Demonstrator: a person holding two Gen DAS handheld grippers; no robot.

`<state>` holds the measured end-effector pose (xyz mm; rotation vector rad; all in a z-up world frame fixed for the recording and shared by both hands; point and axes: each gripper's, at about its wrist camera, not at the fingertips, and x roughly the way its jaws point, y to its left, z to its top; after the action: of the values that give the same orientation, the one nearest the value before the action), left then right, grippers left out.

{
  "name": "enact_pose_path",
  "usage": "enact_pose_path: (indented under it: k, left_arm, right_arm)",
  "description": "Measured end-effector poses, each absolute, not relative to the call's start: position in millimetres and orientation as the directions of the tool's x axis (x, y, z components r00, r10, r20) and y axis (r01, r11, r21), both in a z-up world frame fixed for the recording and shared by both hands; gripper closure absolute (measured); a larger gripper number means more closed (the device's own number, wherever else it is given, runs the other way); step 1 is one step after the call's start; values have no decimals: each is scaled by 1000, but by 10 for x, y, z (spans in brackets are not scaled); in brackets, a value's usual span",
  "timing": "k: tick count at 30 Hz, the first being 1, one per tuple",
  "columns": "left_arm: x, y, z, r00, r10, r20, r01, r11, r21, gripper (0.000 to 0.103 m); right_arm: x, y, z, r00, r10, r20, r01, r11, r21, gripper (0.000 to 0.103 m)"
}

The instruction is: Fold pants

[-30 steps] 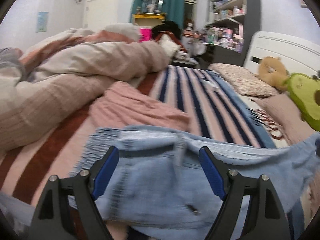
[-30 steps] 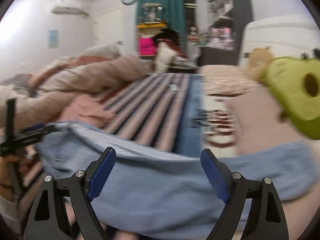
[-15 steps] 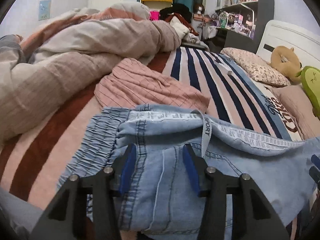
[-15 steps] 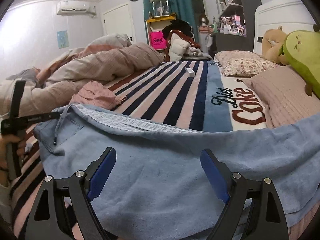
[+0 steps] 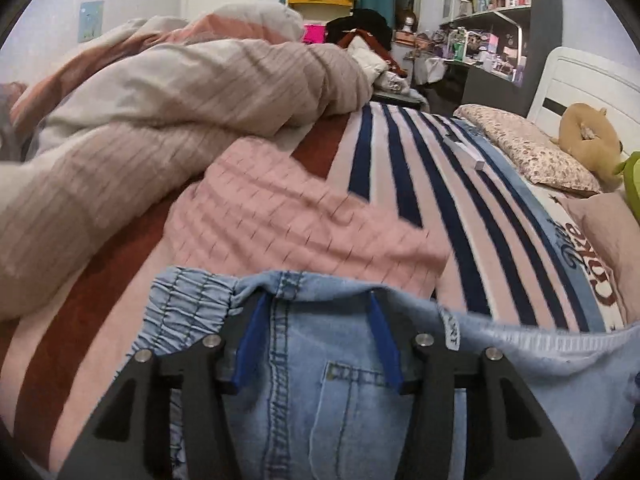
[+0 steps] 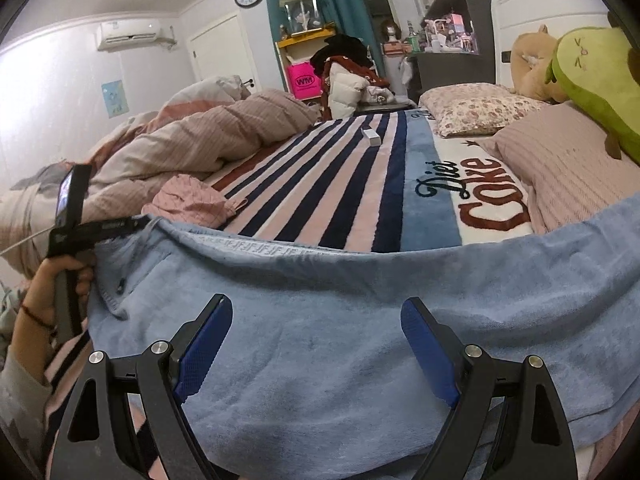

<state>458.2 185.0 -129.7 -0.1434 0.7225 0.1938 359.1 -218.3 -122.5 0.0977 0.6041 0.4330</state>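
Note:
Light blue denim pants (image 5: 348,392) lie across the near part of the striped bed, and in the right wrist view (image 6: 340,320) they spread wide with the pale inside facing up. My left gripper (image 5: 316,300) is shut on the pants' elastic waistband, with denim bunched between the blue pads. It shows at the left of the right wrist view (image 6: 116,226), held in a hand at the waistband corner. My right gripper (image 6: 316,344) is open over the middle of the pants, its blue pads (image 6: 204,344) wide apart with nothing between them.
A pink folded garment (image 5: 288,220) lies just beyond the waistband. A bunched beige duvet (image 5: 160,112) fills the left. Pillows (image 6: 476,108), a green avocado plush (image 6: 596,80) and a small white box (image 6: 370,135) lie on the striped blanket (image 6: 340,184).
My left gripper closed from wide open onto the waistband and moved forward. My right gripper stayed open over the pants, which now lie spread and still.

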Motion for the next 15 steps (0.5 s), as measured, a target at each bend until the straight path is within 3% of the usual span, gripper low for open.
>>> enact_pose_path:
  k: [4,7,9,12,15]
  left_arm:
    - [4675,1781,-1361,699,155,-699,-229,973,-12,47]
    - [4515,1757,-1186,735,147,-662,-224,974,-33,42]
    - [4337,1785,-1007,774,145,-616,-239,969,-71,10]
    - [4054,1784,-855,786,168,-594,-250,966,-58,8]
    - [3698,1914,-823,794,139,-592,-287,944,-163,8]
  right_arm:
    - [3618,-2212,-1252,730,424,-535,-359,905,227,19]
    - [3623,-2216,-1259,721,436,-538,-364,900,241,19]
    - [3604,-2208,-1237,726,440,-529,-372,898,237,19]
    - [3565,-2209,-1196,731,450,-513,-381,893,241,19]
    - [3539,-2230,-1158,727,475,-495,-392,880,268,19]
